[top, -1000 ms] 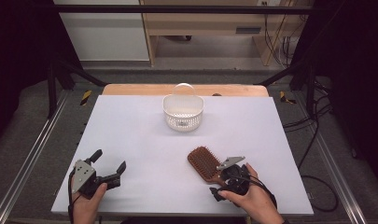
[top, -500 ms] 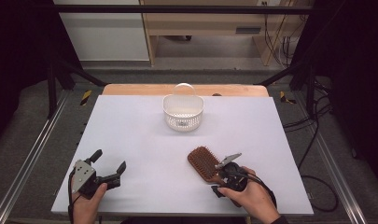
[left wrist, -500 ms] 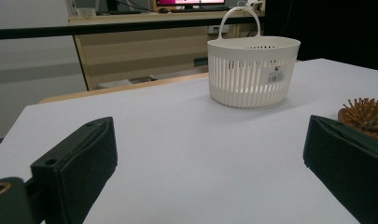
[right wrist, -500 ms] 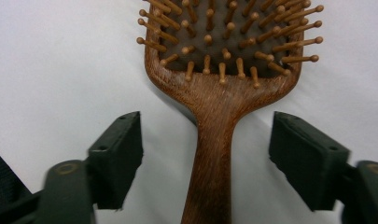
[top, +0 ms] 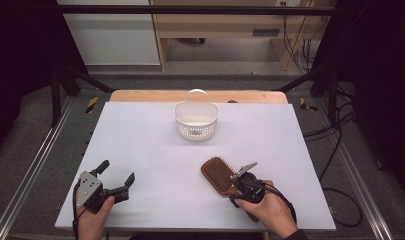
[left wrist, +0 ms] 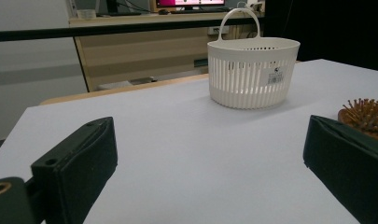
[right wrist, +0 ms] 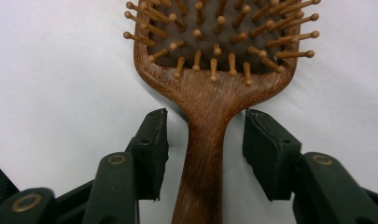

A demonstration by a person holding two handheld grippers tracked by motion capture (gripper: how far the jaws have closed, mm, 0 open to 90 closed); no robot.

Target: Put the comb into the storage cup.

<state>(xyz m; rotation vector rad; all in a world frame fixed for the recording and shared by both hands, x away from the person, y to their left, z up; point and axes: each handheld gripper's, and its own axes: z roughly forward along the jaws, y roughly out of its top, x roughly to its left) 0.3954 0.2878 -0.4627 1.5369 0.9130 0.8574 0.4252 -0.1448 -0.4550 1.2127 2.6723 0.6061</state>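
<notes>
White tabletop (top: 155, 150), grey floor (top: 35, 125), dark surroundings.

Brown, white and black on a pale table

We see a hairbrush (right wrist: 210, 93) of reddish-brown grained wood with lighter tan bristles on a dark pad, a white basket (top: 196, 120) patterned with thin upright slots, 2 black grippers (top: 115, 177) (right wrist: 205, 140) with brass-coloured rivets, and a plain whitish-lilac table (top: 155, 150).

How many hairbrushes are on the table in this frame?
1. The wooden hairbrush lies bristles up on the near right part of the table, its handle between the open jaws of the right gripper. The basket's inside is partly hidden.
</notes>
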